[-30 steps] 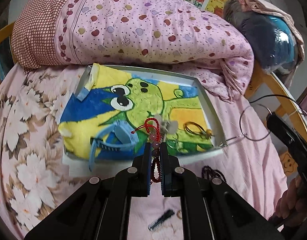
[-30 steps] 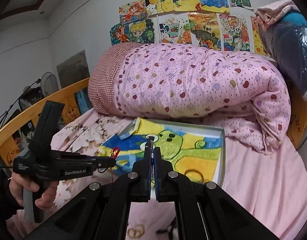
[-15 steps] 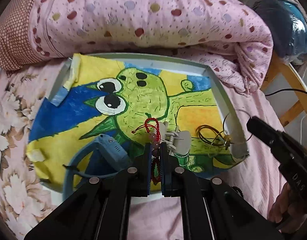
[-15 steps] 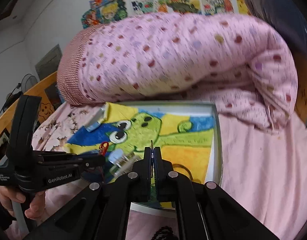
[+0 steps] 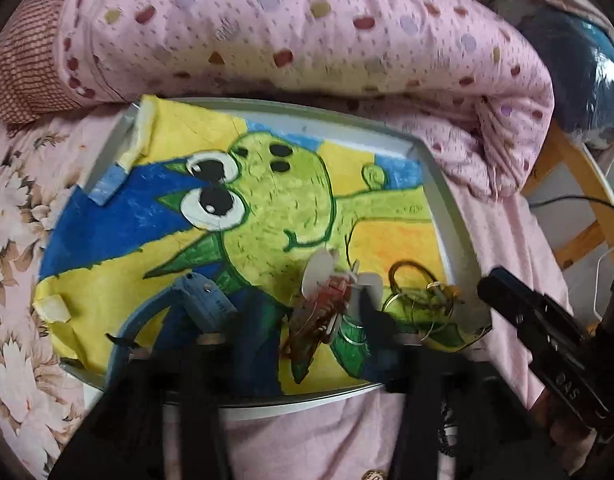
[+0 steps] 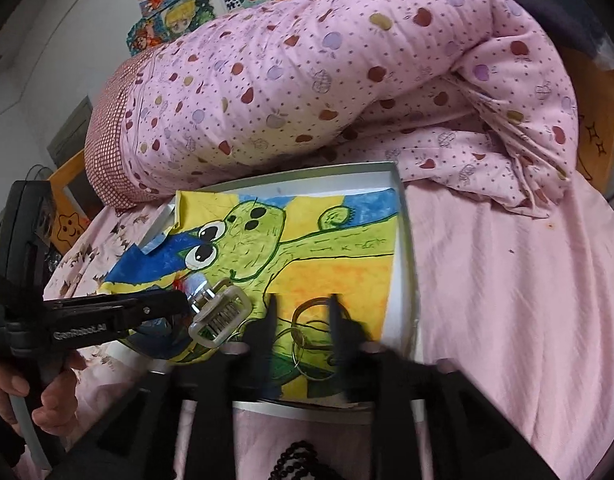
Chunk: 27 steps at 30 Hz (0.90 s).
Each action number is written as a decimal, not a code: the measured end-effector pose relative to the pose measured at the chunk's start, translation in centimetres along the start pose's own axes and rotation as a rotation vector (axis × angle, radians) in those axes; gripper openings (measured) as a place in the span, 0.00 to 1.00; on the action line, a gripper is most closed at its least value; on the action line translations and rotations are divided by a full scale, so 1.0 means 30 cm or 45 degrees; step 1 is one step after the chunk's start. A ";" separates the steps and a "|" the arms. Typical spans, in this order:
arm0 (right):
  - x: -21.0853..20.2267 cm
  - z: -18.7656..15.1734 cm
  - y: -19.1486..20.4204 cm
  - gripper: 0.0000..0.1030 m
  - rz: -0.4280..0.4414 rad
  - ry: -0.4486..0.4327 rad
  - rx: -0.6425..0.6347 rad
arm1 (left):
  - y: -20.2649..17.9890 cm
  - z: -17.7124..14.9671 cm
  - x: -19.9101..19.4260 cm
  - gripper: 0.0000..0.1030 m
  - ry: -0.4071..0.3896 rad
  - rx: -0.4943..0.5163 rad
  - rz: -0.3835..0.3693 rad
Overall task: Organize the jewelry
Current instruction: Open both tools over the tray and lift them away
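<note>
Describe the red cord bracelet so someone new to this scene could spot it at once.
Find the shallow white tray lined with a frog drawing, on the pink bed. Near its front edge, beside the blue watch, lies the red cord bracelet: the only red piece, unlike the brown hoops alongside.

Matt cotton quilt (image 6: 327,92), metal tray (image 6: 405,248)

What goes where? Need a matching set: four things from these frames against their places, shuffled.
Things:
1. watch
2. hoops
3. beads
4. quilt

Places:
a. off the tray, on the sheet
b. behind the tray
c. tray's near left
d. by the tray's right rim

Pairs: 1-c, 2-d, 3-a, 4-b
</note>
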State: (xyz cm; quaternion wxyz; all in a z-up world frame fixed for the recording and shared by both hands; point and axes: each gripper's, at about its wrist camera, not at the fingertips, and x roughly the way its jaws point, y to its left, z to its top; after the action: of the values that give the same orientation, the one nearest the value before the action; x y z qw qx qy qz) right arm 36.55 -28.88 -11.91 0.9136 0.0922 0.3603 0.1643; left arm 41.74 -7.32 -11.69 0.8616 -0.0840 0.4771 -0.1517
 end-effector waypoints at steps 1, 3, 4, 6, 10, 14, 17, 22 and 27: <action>-0.013 0.000 -0.003 0.35 -0.005 -0.005 0.005 | -0.002 0.003 -0.016 0.49 -0.021 0.001 0.000; -0.028 0.001 -0.003 0.35 -0.015 -0.007 0.006 | -0.008 0.007 -0.037 0.49 -0.029 0.003 0.004; -0.041 0.003 -0.001 0.35 -0.020 -0.011 0.006 | -0.013 0.009 -0.046 0.49 -0.030 0.006 0.013; -0.065 0.008 0.004 0.43 -0.027 -0.021 0.008 | -0.028 0.008 -0.079 0.49 -0.050 0.017 0.031; -0.146 0.029 0.027 0.61 -0.025 -0.074 0.000 | -0.066 -0.003 -0.163 0.62 -0.103 0.044 0.065; -0.231 0.043 0.052 0.78 -0.021 -0.123 -0.005 | -0.106 -0.026 -0.257 0.62 -0.169 0.080 0.078; -0.300 0.047 0.076 0.83 -0.020 -0.153 -0.019 | -0.129 -0.050 -0.324 0.63 -0.201 0.096 0.101; -0.419 0.030 0.126 0.92 -0.032 -0.204 -0.054 | -0.147 -0.093 -0.452 0.93 -0.278 0.082 0.103; -0.521 -0.005 0.174 0.98 -0.032 -0.236 -0.079 | -0.162 -0.163 -0.582 0.94 -0.360 0.082 0.119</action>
State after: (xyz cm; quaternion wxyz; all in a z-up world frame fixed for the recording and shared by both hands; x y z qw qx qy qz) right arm 24.50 -29.74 -0.68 0.9475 0.0740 0.2699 0.1547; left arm 28.02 -5.92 1.03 0.9285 -0.0546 0.3494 -0.1133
